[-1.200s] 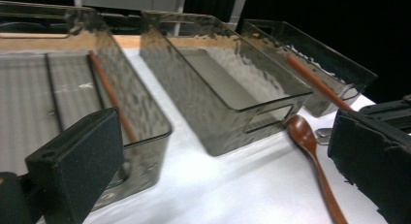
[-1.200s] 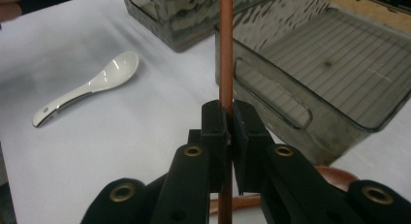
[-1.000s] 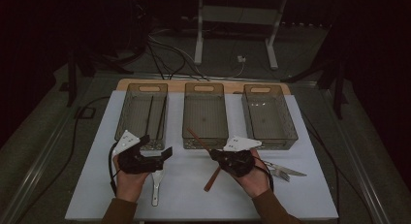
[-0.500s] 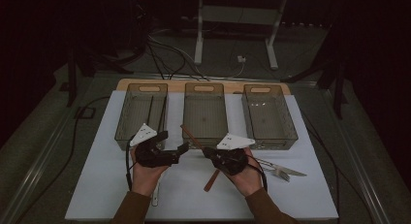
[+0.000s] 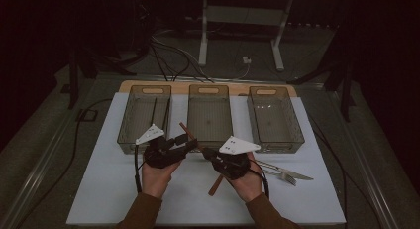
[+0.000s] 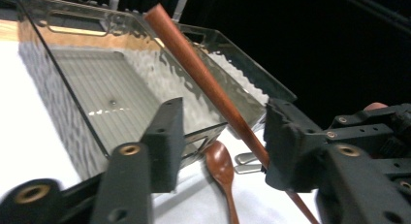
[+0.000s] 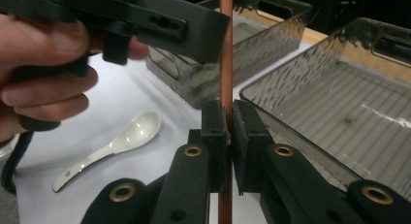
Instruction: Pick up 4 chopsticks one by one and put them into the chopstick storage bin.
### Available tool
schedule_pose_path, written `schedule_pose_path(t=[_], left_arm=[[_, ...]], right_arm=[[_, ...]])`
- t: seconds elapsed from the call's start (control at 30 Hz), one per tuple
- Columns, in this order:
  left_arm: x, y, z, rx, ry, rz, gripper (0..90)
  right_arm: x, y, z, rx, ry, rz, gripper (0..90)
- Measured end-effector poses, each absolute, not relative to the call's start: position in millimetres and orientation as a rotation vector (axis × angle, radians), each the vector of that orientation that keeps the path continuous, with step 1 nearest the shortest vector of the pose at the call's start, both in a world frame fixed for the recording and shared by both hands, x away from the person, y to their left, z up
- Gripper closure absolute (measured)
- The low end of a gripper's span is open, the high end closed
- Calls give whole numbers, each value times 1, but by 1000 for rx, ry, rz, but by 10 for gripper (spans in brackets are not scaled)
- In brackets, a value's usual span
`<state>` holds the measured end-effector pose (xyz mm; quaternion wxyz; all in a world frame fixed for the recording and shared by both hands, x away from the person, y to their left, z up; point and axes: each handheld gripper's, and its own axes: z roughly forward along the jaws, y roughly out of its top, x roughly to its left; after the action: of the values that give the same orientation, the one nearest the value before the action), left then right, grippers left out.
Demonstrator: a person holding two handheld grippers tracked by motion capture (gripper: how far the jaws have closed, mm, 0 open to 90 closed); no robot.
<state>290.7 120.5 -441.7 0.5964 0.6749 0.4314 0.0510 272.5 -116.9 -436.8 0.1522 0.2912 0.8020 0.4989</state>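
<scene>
The right tool (image 7: 227, 124) clamped the brown stick (image 7: 225, 49) upright so the closing left tool (image 6: 220, 136), pads apart, could take it beside the middle bin (image 5: 210, 115).

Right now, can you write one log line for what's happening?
right gripper: shut on long brown wooden stick | left gripper: jaws just closing around stick, not yet pressing | clear plastic middle bin: behind

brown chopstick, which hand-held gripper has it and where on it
The right hand-held gripper clamps the brown chopstick near mid-length. The left hand-held gripper straddles its upper part, jaws just closing, not yet pressing.
</scene>
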Motion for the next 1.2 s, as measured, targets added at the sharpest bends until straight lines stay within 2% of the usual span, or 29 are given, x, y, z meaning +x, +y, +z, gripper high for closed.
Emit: schedule_pose_path(t=[0.3, 0.63, 0.83, 1.0, 1.07, 1.2], left_arm=[[292, 115, -443, 1557, 978, 69, 714], [293, 116, -439, 1528, 958, 10, 832], [293, 117, -434, 1532, 965, -2, 850], [293, 124, -432, 1530, 981, 10, 851], [294, 127, -431, 1539, 987, 23, 851], [294, 134, -431, 1545, 1005, 41, 851]], right_arm=[[271, -108, -434, 822, 2296, 1466, 846], [274, -105, -436, 852, 2306, 1503, 845], [275, -105, -435, 851, 2305, 1521, 825], [277, -109, -436, 880, 2313, 1521, 578], [278, -111, -438, 897, 2310, 1510, 453], [281, -116, -441, 956, 2295, 1485, 303]])
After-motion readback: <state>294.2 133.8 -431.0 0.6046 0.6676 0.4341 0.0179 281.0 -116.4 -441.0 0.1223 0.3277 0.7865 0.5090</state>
